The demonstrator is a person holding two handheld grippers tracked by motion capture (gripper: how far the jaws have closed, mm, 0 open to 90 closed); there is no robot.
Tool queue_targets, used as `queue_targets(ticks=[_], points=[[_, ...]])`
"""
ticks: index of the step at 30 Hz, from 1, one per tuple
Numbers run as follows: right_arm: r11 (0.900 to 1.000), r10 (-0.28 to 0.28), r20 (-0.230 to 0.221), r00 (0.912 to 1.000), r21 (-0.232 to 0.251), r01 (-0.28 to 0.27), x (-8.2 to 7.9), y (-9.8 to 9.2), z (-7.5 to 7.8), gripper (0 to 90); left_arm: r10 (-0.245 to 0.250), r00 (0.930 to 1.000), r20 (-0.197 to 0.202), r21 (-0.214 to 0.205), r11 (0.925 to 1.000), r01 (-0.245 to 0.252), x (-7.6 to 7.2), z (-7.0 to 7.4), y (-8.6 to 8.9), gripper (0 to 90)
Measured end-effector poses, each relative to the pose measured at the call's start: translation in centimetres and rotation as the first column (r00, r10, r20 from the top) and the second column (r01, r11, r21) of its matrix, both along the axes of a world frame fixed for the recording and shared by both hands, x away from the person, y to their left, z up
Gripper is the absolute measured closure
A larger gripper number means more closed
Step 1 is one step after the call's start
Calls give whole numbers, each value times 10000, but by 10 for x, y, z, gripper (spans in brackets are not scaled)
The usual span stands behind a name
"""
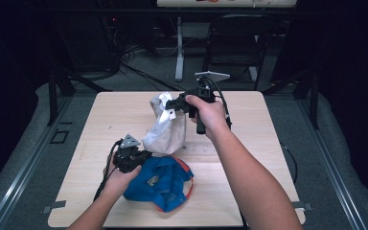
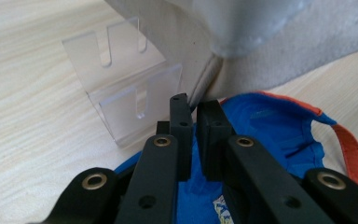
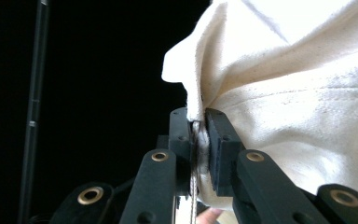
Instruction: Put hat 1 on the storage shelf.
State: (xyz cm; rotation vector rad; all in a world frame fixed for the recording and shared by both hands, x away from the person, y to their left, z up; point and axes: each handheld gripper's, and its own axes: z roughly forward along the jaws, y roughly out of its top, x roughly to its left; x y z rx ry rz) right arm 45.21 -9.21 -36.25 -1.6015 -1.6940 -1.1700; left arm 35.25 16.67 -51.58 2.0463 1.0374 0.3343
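At the near left of the worktop: we hold the left hand-held gripper (image 1: 133, 155) low over the blue cap (image 1: 165, 184), its jaws drawn together.
Left grip: in the left gripper view the pads sit close with a thin gap, right over the blue cloth; we cannot tell whether a fold of the cap is pinched between them.
Right hand-held gripper (image 1: 175, 103): raised above the middle of the worktop, jaws clamped on an edge of the white cap (image 1: 165, 132).
Right grip: the right gripper view shows a seam of the white cloth (image 3: 198, 135) squeezed between the pads, the rest of the cap bulging off to the right.
White cap: hanging from the right hand-held gripper, its lower part resting on the worktop and touching the blue cap's far edge.
Blue cap: lying on the worktop, near the front edge, its orange brim (image 1: 188, 184) curving round its right side.
Clear stand (image 2: 126, 100): a see-through plastic holder with slots, just beside and partly behind the white cap.
Worktop (image 1: 249, 143): pale wood, bare to the right.
Done so far: we judge the white cap is gripped and part-lifted.
Left to do: it looks like the white cap has yet to reach the clear stand, and the blue cap has not been raised at all.
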Motion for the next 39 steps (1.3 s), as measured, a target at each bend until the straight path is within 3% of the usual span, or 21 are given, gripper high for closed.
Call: queue_targets(ticks=[4, 5, 7, 23, 27, 33, 39], points=[[10000, 11, -12, 10000, -93, -11, 0, 3, -5, 818, -44, 9997, -238, 321, 9995, 52, 2, -5, -4, 861], [9999, 55, 9, 10000, -157, -55, 0, 3, -6, 818, -126, 9989, -455, 545, 9984, 150, 3, -6, -5, 862], [9989, 10, -9, 10000, -479, -11, 1, 3, -9, 818, -48, 9992, -399, 407, 9992, 64, 3, -7, -5, 862], [9985, -504, 59, 9987, -203, 506, -1, -10, -14, 802, -69, 10000, 7, 264, 9996, 68, -1, -4, -6, 845], [9987, -485, 144, 9987, -116, 487, -3, -16, -13, 754, 286, 9988, 409, 306, 9991, -299, -4, -1, -5, 741], [9958, -792, 833, 9934, -396, 827, -8, -25, -10, 664, 345, 9972, 659, 115, 9993, -353, -8, 4, 3, 575], [9924, -923, 1669, 9816, -653, 1044, -18, -34, -6, 598, 420, 9965, 723, 33, 9991, -424, -17, 7, 11, 506]])
